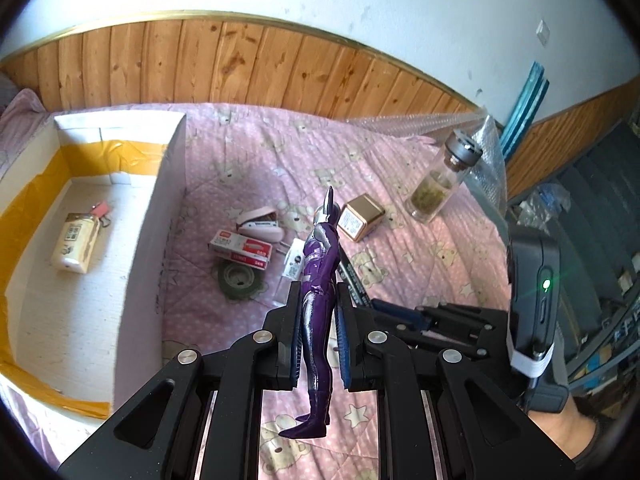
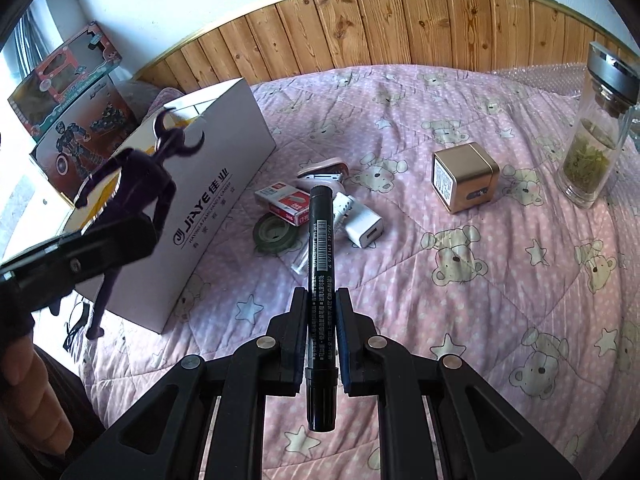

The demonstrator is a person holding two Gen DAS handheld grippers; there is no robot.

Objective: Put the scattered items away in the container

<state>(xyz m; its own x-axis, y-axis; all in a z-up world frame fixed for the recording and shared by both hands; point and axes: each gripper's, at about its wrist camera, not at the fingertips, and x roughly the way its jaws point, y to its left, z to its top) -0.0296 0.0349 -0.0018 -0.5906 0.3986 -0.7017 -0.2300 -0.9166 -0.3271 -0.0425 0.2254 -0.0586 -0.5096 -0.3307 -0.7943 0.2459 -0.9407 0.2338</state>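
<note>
Holding a purple toy figure [image 1: 316,300] tight by its middle, the left gripper [image 1: 318,344] has its jaws closed on it. The figure stands almost upright between the jaws, head up and feet down, and hangs in the air over the pink bed cover [image 1: 420,248]. The white box [image 1: 160,216] lies to the left of this gripper, just beside it, with its open top facing up. So the figure only needs to go left, over the box wall, and then down. Inside the box there is already a small cream packet [image 1: 76,246].

The right gripper [image 2: 322,340] is closed on a black marker [image 2: 320,300]. The marker's long side runs along the fingers and points away toward the middle of the bed. From this side the box [image 2: 216,208] is farther off to the left, so the left hand looks nearer to it.

More things lie near the middle of the bed cover: a staple box [image 2: 282,202], a roll of tape [image 2: 274,236], a white charger [image 2: 366,230], a gold tin [image 2: 464,178] and a glass bottle [image 2: 596,132] near the right edge.
</note>
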